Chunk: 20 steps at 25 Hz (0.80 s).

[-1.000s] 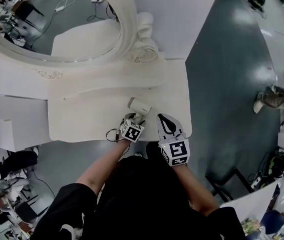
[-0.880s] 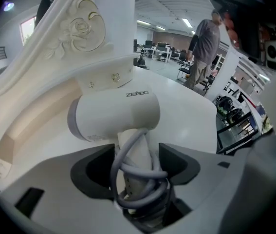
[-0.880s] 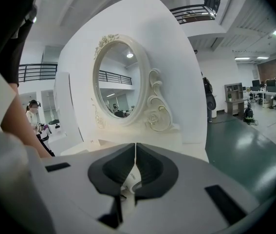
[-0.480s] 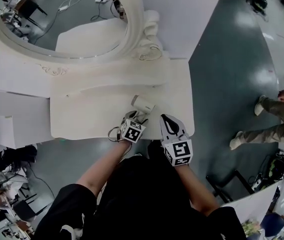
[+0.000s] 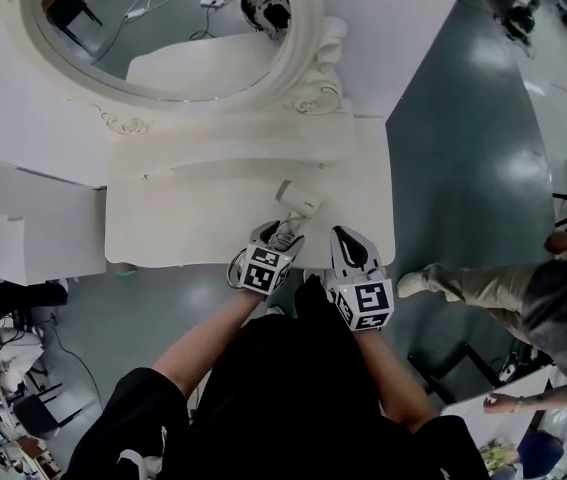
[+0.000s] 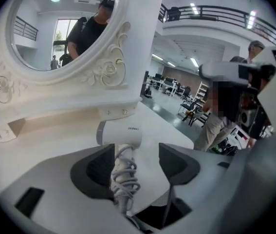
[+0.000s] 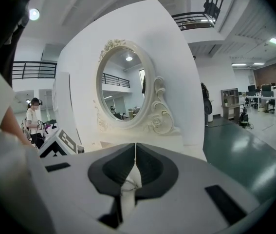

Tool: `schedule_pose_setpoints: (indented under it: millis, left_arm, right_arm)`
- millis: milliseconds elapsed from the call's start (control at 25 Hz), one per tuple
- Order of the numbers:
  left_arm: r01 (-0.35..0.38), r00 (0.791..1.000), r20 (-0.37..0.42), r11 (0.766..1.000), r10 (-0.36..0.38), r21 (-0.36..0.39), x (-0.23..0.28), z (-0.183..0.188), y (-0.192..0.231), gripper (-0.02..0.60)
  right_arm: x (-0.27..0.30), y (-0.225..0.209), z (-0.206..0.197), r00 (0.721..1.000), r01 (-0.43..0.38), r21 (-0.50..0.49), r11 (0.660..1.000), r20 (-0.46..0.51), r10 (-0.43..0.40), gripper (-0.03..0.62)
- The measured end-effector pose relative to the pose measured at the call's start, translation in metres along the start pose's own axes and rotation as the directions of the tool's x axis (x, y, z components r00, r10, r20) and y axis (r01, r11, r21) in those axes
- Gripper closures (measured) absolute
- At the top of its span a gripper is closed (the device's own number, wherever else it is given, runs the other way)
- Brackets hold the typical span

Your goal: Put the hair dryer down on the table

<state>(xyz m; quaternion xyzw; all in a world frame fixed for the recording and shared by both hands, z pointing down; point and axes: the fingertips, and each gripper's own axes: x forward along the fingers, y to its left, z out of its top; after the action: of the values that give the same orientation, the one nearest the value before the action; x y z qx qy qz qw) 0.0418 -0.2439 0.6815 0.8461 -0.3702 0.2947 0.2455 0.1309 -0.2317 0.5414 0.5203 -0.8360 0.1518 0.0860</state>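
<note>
The white hair dryer (image 5: 298,199) lies on the cream dressing table (image 5: 183,218), near its front right part, with its handle pointing at me. In the left gripper view the dryer (image 6: 120,133) has its cord coiled round the handle. My left gripper (image 5: 281,234) stands open around that handle (image 6: 123,172); the right pad is clearly apart from it, the left pad close beside the cord. The left gripper (image 6: 137,154) sits at the table's front edge. My right gripper (image 5: 342,236) is just right of it, shut and empty, its jaws (image 7: 135,152) meeting at the tips.
An oval mirror (image 5: 163,28) in a carved frame stands at the back of the table. The table's right edge (image 5: 391,218) drops to a grey-green floor (image 5: 463,148). A person (image 5: 523,288) walks there at the right. A white panel (image 5: 33,248) stands to the left.
The head view has drifted, so the table sits higher and further right in it. The dryer and both grippers keep their places on the table. A person at right has walked closer.
</note>
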Motion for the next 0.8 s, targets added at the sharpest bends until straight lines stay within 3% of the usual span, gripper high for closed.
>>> schedule_pose_setpoints:
  millis: [200,440,800]
  left_arm:
    - [0.031,0.995,0.097,0.999,-0.029,-0.023,-0.042,0.008,-0.018,0.290]
    - [0.053,0.980,0.192,0.998,-0.048,-0.022,-0.102,0.020,-0.026,0.346]
    - [0.020,0.935,0.355,1.000,-0.018,-0.003,-0.183,0.039,-0.024,0.493]
  right_arm:
    - [-0.018,0.026,0.000,1.000,0.004,-0.011,1.000,0.021,-0.004,0.574]
    - [-0.029,0.067,0.013,0.999,0.005,-0.028,1.000,0.047,-0.004,0.574]
    - [-0.040,0.103,0.020,0.997,0.024,-0.037,0.999,0.069,-0.022,0.574]
